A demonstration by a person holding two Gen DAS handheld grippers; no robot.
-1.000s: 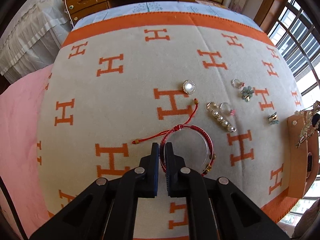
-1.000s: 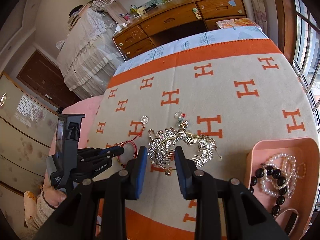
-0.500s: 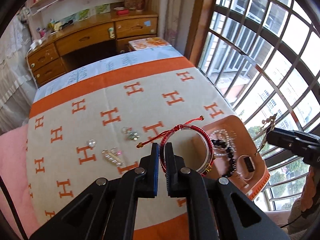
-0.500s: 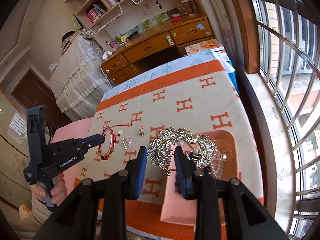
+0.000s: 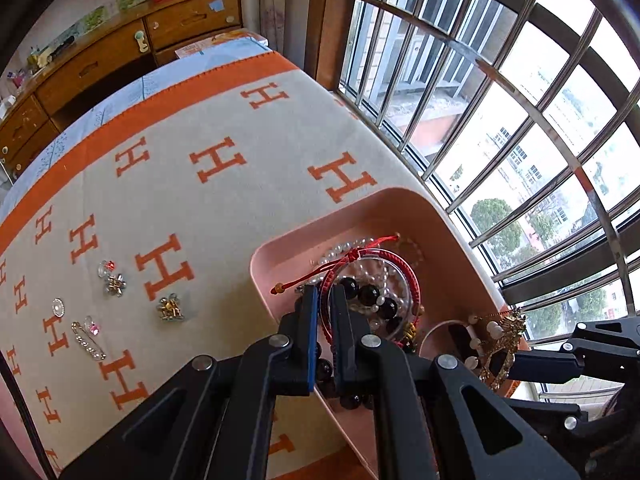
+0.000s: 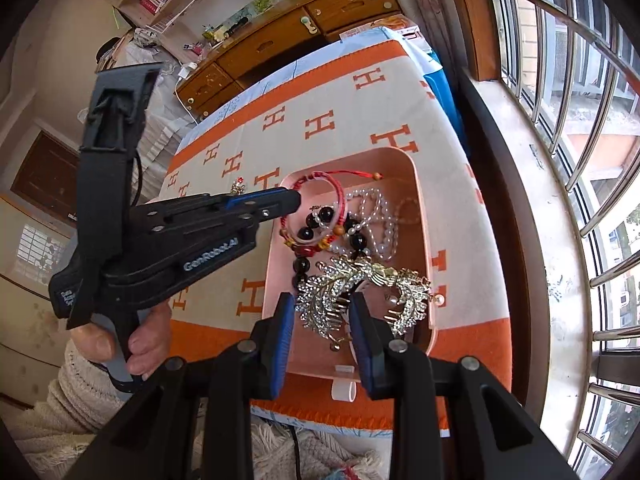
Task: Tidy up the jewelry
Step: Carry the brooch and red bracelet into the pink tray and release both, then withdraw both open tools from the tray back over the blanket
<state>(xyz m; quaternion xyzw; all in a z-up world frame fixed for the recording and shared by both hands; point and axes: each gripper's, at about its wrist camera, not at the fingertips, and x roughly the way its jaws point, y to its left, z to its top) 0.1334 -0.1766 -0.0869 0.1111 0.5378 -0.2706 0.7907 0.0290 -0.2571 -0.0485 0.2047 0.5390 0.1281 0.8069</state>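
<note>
My left gripper (image 5: 325, 296) is shut on a red cord bracelet (image 5: 404, 268) and holds it over the pink tray (image 5: 264, 268); it also shows in the right wrist view (image 6: 294, 200) with the bracelet (image 6: 340, 196) above the tray (image 6: 416, 200). My right gripper (image 6: 322, 308) is shut on a rhinestone hair comb (image 6: 320, 300) just above the tray's near end; the comb (image 5: 502, 344) shows at the tray's right edge in the left wrist view. Pearl strands (image 6: 378, 216) and black beads (image 6: 308, 232) lie in the tray.
Several small pieces lie on the H-pattern blanket (image 5: 240, 120) left of the tray: a gold charm (image 5: 170, 308), a pearl pin (image 5: 88, 340), a round brooch (image 5: 58, 306), a flower piece (image 5: 114, 283). Window bars (image 5: 500, 100) stand close on the right. Wooden drawers stand at the back.
Both grippers have moved right and down over the pink tray, each still holding its piece. The bracelet now hangs over the beads in the tray.
</note>
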